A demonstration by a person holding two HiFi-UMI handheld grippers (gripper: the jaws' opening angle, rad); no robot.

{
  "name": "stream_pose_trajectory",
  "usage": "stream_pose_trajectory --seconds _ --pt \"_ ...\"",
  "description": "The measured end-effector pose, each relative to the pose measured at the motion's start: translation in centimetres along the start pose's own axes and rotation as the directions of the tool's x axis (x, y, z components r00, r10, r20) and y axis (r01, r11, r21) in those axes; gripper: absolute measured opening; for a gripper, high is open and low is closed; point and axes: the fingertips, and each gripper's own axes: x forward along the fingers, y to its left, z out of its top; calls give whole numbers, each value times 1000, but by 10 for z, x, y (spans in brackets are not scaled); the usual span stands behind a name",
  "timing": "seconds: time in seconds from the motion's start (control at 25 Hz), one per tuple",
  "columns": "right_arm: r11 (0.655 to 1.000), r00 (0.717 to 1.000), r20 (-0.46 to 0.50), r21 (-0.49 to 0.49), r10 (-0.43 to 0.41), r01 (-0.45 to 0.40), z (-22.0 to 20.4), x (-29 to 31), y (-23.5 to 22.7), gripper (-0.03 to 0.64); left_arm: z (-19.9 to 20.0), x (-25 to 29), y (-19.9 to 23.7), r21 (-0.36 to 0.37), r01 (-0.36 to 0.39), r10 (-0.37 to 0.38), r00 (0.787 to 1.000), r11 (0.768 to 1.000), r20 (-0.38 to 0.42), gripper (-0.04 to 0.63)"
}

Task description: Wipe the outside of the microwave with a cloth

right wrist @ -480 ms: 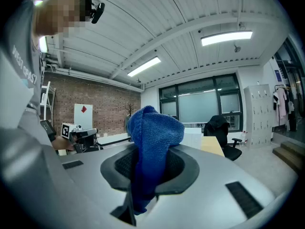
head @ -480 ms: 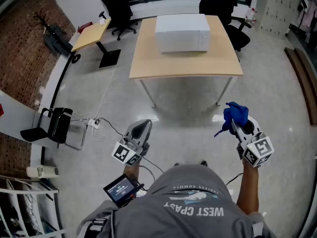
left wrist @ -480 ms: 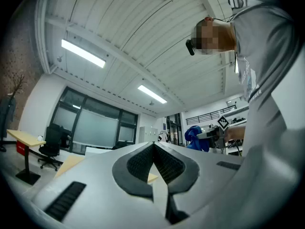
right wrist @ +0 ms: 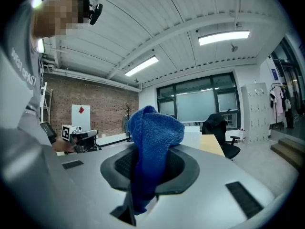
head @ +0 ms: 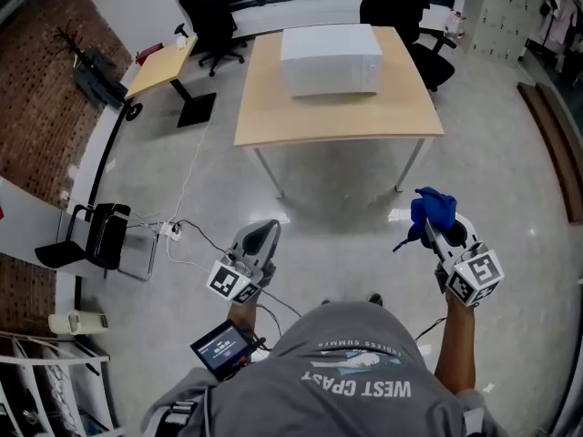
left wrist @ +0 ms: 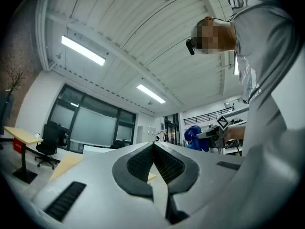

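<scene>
A white microwave [head: 330, 59] stands on a light wooden table [head: 337, 116] far ahead of me. My right gripper [head: 430, 224] is shut on a blue cloth [head: 432, 209], which bunches up above the jaws; in the right gripper view the blue cloth [right wrist: 151, 149] hangs pinched between the dark pads. My left gripper [head: 262, 233] is shut with nothing in it, its pads [left wrist: 143, 162] meeting in the left gripper view. Both grippers are held over the floor, well short of the table.
A black office chair [head: 399, 7] stands behind the table, another [head: 211, 16] at the back left beside a small side desk [head: 164, 64]. A black folding chair [head: 102, 235] and a power strip [head: 171, 228] with cables lie on the floor at left.
The table and microwave have shifted slightly up and left in the head view. Both grippers keep their places and grips.
</scene>
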Motion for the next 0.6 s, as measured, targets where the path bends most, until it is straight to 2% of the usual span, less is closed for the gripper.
stream_pose_trajectory --seconds 0.28,0.6 --pt "996 999 43 90 -7 3 1 12 5 92 -4 -11 17 8 5 -5 1000 1000 3 22" --pt "995 999 31 95 -25 22 5 36 2 92 -4 -11 38 -8 5 -5 1000 1000 14 21"
